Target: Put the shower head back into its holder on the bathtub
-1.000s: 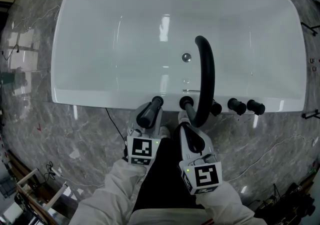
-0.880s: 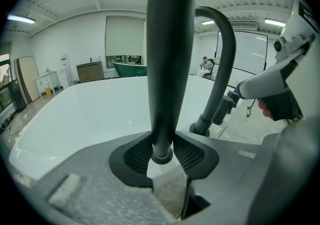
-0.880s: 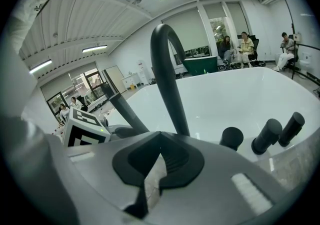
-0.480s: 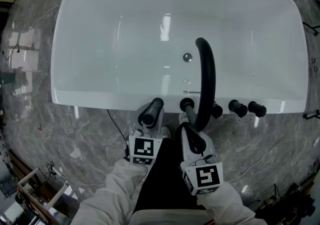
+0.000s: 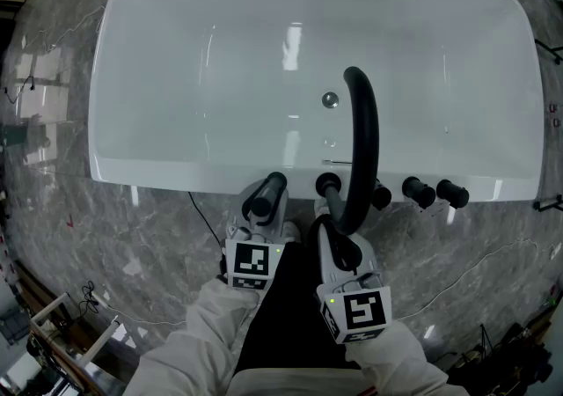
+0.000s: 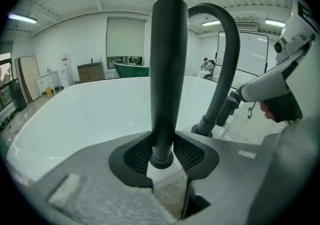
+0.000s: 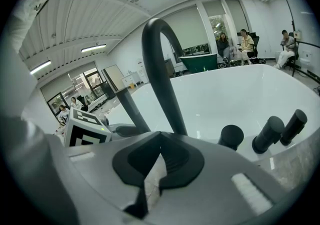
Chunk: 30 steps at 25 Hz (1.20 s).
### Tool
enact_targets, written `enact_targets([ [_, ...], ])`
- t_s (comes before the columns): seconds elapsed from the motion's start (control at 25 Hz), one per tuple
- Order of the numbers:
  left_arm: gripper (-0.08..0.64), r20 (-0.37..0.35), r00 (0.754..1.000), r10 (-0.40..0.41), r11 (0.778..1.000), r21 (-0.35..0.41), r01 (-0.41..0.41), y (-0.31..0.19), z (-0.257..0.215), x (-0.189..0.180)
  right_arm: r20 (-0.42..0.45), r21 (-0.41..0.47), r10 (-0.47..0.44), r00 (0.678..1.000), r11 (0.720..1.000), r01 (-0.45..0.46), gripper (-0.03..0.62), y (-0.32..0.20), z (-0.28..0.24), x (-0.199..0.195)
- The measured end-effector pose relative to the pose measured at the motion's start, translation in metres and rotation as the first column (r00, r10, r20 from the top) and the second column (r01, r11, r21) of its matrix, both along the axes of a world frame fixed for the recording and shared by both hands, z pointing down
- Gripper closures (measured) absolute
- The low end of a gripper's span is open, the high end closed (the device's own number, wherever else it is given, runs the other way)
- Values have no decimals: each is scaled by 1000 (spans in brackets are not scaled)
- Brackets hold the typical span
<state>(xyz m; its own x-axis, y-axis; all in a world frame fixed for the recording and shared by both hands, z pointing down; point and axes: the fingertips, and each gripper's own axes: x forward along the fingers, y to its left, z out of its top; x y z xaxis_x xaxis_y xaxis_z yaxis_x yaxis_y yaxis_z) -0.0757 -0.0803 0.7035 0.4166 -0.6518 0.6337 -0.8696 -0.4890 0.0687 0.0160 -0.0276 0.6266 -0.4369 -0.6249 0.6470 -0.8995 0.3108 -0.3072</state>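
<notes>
The black shower head (image 5: 266,194) is a slim wand leaning over the near rim of the white bathtub (image 5: 176,176). My left gripper (image 5: 259,220) is shut on the wand's lower end. In the left gripper view the shower head (image 6: 167,69) stands upright between the pads, the left gripper (image 6: 162,161) clamped around its base. My right gripper (image 5: 334,229) sits just right of it, below the base of the black arched spout (image 5: 365,135). In the right gripper view the right gripper (image 7: 150,179) is shut with nothing between the jaws. I cannot make out the holder.
A black round fitting (image 5: 328,181) sits on the rim beside the spout base. Black knobs (image 5: 418,187) stand along the rim to the right, seen as knobs (image 7: 270,134) in the right gripper view. The drain (image 5: 329,100) lies in the tub. Grey marble floor (image 5: 132,245) with cables surrounds the tub.
</notes>
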Motion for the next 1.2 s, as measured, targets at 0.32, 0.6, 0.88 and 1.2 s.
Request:
enact_targets([
  [0.32, 419, -9, 1000, -16, 1000, 10, 16, -1, 1, 1, 0, -7, -9, 1000, 1000, 9, 587, -2, 4, 3],
  [0.6, 416, -10, 1000, -24, 1000, 17, 24, -1, 2, 2, -6, -4, -19, 1000, 1000, 19, 586, -7, 5, 3],
  [0.88, 413, -9, 1000, -29, 999, -13, 29, 4, 5, 1, -11, 5, -31, 999, 1000, 31, 586, -3, 2, -3],
  [1.2, 416, 11, 999, -37, 999, -34, 37, 23, 4, -12, -19, 31, -42, 999, 999, 42, 586, 5, -10, -12],
])
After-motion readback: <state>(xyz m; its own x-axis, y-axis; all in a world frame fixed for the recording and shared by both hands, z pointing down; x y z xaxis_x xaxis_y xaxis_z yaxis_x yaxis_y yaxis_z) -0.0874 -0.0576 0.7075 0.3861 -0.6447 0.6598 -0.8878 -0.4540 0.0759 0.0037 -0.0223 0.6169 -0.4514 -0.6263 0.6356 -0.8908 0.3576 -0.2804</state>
